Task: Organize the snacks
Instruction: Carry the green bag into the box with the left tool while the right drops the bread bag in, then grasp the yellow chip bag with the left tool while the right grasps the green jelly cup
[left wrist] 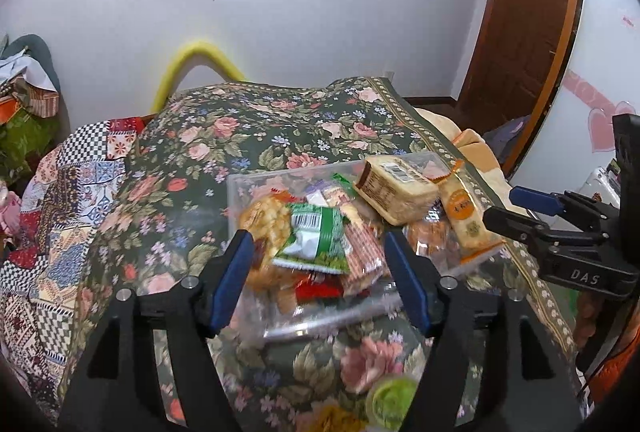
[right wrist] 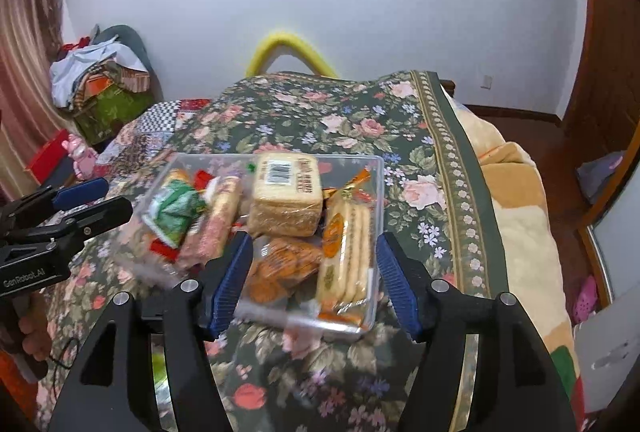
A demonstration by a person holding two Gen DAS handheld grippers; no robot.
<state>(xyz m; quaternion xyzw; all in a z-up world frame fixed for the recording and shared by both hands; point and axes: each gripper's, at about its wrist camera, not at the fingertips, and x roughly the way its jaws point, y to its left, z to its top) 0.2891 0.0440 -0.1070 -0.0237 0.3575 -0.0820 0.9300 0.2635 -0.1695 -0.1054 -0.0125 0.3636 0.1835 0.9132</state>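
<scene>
A clear plastic box [left wrist: 256, 180] [right wrist: 376, 168] full of snack packets sits on the floral bedspread. In it are a green packet [left wrist: 316, 238] [right wrist: 176, 212], a tan block of cake [left wrist: 394, 192] [right wrist: 286, 196], a long biscuit pack with an orange label [left wrist: 466, 218] [right wrist: 346, 256], a pink-striped wafer pack [left wrist: 360, 248] [right wrist: 218, 228] and round cookies [right wrist: 282, 268]. My left gripper [left wrist: 320, 272] is open and empty above the box's near left side. My right gripper [right wrist: 314, 272] is open and empty above its near right side. Each shows in the other's view [left wrist: 508, 208] [right wrist: 100, 198].
The floral bedspread [left wrist: 248, 136] [right wrist: 340, 116] covers the bed, with a patchwork quilt [left wrist: 60, 200] to the left and a beige blanket [right wrist: 516, 200] at the right edge. A small green cup [left wrist: 390, 402] lies near me. A wall and wooden door [left wrist: 520, 12] stand behind.
</scene>
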